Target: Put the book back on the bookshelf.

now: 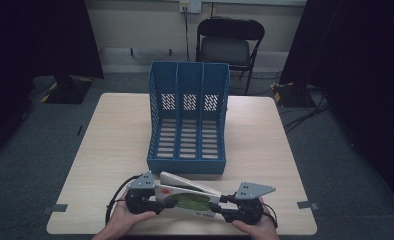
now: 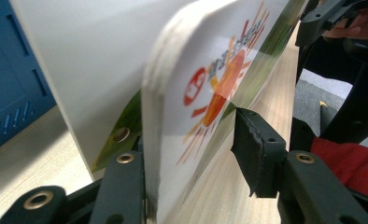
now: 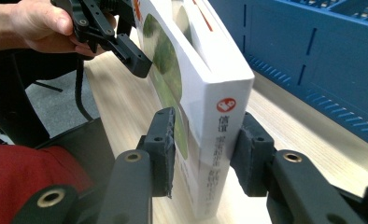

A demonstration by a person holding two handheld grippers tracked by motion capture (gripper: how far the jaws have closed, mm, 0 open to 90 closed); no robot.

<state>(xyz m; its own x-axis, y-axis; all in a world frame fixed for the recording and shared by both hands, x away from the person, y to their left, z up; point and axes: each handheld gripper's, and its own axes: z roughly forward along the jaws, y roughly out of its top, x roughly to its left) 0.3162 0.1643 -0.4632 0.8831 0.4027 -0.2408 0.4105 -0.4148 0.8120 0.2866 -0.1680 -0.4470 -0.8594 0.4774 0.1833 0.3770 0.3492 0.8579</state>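
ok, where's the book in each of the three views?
High view: book at the table's near edge, between both grippers.
Left gripper view: centre, page edge on, sun-logo cover facing right.
Right gripper view: centre, spine between the jaws.
Shared landmark: blue file rack, behind the book.

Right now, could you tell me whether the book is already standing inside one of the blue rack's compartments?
No, the book sits on the table in front of the blue rack, between the two grippers.
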